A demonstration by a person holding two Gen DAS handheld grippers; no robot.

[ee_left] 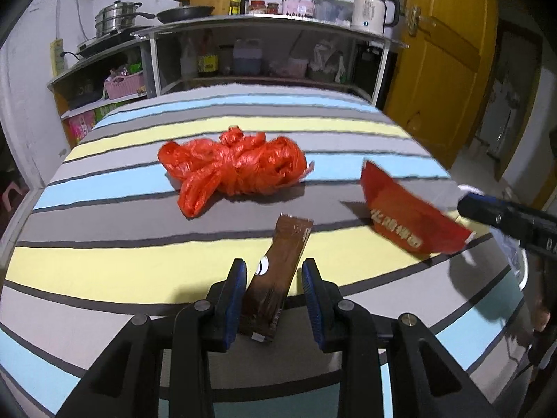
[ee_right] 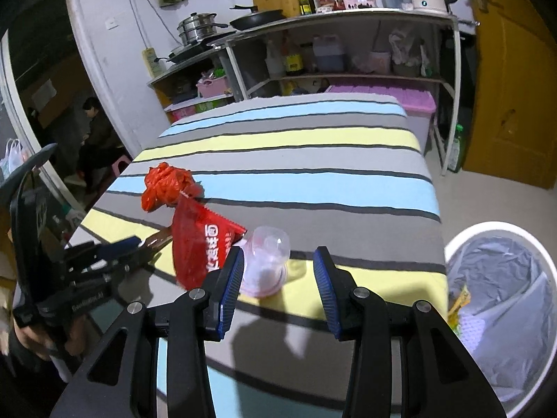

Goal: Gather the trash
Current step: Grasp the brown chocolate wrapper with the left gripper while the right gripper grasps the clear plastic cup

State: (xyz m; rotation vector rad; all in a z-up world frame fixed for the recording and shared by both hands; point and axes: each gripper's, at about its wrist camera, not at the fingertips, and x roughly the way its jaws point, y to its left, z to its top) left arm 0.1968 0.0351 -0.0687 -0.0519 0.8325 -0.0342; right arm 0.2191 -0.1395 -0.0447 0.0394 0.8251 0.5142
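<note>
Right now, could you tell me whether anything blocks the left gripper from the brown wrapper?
Nothing visible does: the brown wrapper already lies between the open fingers of the left gripper, flat on the striped cloth.

The red snack packet [ee_right: 205, 244], standing near the left edge of the striped table [ee_right: 313, 188], carries large white Chinese characters down its face, too blurred in either view to make out one by one. On the body of the left gripper [ee_right: 115, 257], seen from the right wrist, a small white maker's line is printed, but it is too smeared to spell. Bottle and jar labels on the shelf unit [ee_left: 264, 21] cannot be read.
</note>
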